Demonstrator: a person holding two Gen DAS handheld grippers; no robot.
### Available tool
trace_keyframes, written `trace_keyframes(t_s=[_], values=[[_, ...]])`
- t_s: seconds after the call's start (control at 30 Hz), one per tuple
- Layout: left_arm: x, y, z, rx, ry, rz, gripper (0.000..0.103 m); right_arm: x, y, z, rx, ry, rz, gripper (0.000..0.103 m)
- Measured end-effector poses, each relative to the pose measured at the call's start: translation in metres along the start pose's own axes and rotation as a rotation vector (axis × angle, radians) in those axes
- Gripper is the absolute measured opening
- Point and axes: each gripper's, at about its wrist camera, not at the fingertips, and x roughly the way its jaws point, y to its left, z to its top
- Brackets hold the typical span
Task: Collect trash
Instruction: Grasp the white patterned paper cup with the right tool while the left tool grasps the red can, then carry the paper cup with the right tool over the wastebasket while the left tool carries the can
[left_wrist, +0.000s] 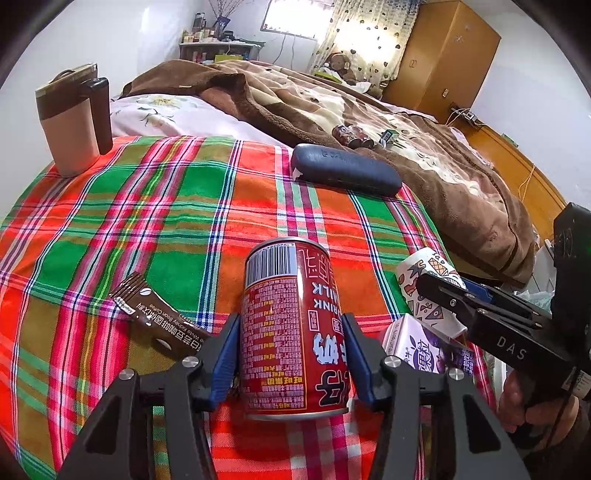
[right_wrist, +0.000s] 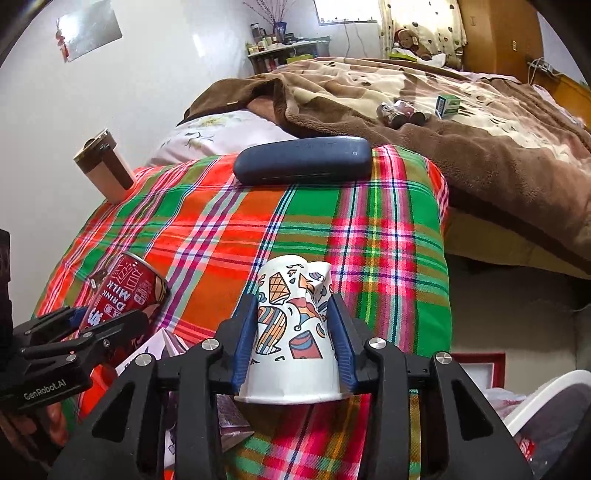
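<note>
Over the plaid cloth's (left_wrist: 147, 221) near edge, the left gripper (left_wrist: 291, 354) clamps a red milk can (left_wrist: 291, 325) while the right gripper (right_wrist: 293, 343) pinches a crumpled paper cup (right_wrist: 291, 332).

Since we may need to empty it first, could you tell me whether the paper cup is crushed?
Partly crushed: the paper cup has a dented end, gripped by the right gripper.

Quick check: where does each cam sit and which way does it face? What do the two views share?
Left wrist: on the left hand-held gripper, facing along its fingers over the plaid cloth toward the bed; grips the red can; right hand-held gripper shows beside it.
Right wrist: on the right hand-held gripper, same heading; grips the paper cup; left hand-held gripper at left edge.
Shared: can, cup, navy case, tumbler, blanket.
</note>
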Motion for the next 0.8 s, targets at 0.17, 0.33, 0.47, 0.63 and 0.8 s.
trace_keyframes(t_s=[0.17,0.33,0.47,0.63,0.8], values=[[-0.006,-0.002,-0.002,0.001,-0.007,-0.001,0.053,-0.006,-0.001,-0.001,0.008,-0.029,-0.007,0.037],[-0.014,-0.005,-0.003,0.007,-0.022,0.001,0.053,-0.014,-0.003,0.000,0.017,-0.060,0.003,0.036],[-0.020,-0.008,-0.005,0.010,-0.034,0.003,0.053,-0.019,-0.004,0.000,0.031,-0.075,0.004,0.036],[-0.031,-0.011,-0.009,0.011,-0.047,0.001,0.053,-0.027,-0.005,-0.002,0.047,-0.092,0.007,0.036],[-0.047,-0.016,-0.014,0.011,-0.070,0.005,0.053,-0.041,-0.006,-0.006,0.064,-0.121,0.010,0.036]])
